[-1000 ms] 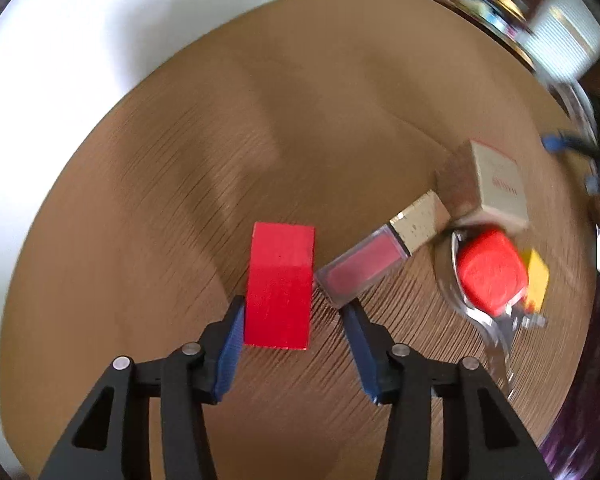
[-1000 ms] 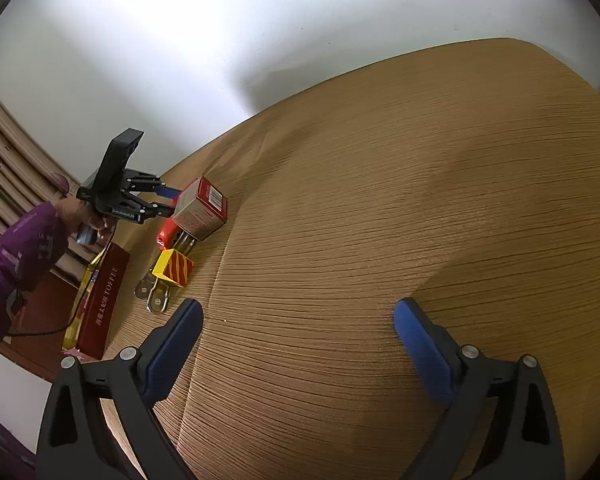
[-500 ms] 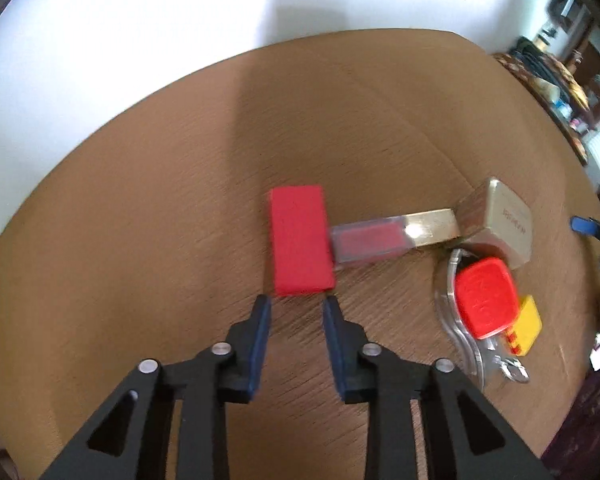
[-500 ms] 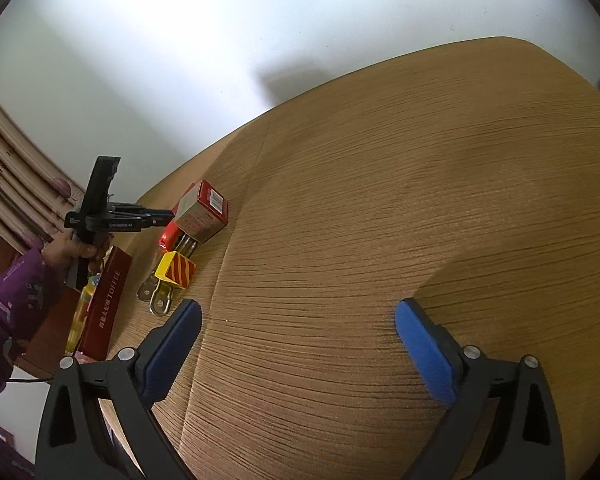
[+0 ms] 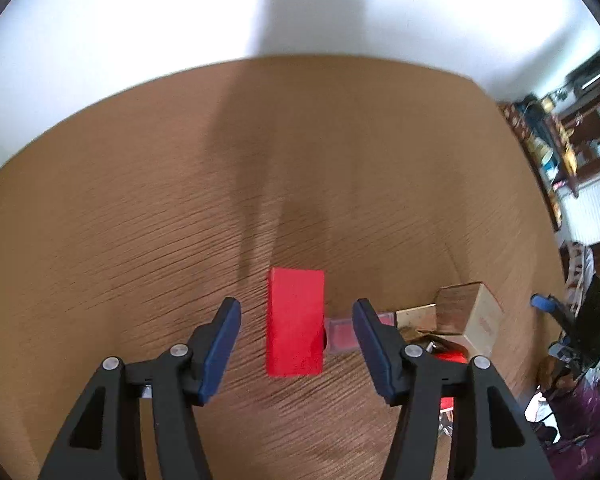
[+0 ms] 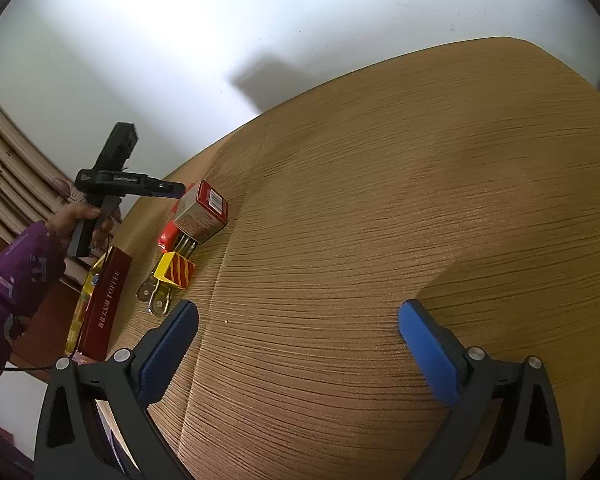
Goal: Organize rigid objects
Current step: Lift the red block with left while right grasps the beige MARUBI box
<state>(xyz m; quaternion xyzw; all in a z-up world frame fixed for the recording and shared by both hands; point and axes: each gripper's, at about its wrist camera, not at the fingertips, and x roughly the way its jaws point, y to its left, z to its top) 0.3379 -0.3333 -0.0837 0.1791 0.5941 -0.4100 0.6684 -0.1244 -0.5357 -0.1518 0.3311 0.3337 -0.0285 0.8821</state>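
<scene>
The jaws of the left gripper (image 5: pixel 296 334) stand released on both sides of the red block (image 5: pixel 296 322), not touching it; the block lies flat on the desk (image 5: pixel 140 220), its right side touching a pink tube (image 5: pixel 342 334); beyond are a small carton (image 5: pixel 470 312) and keys (image 6: pixel 158 298). To grasp well, I think the jaws should go lower and stay centred, so the right one slips between block and tube; the right gripper (image 6: pixel 298 346) hangs released over bare desk.
</scene>
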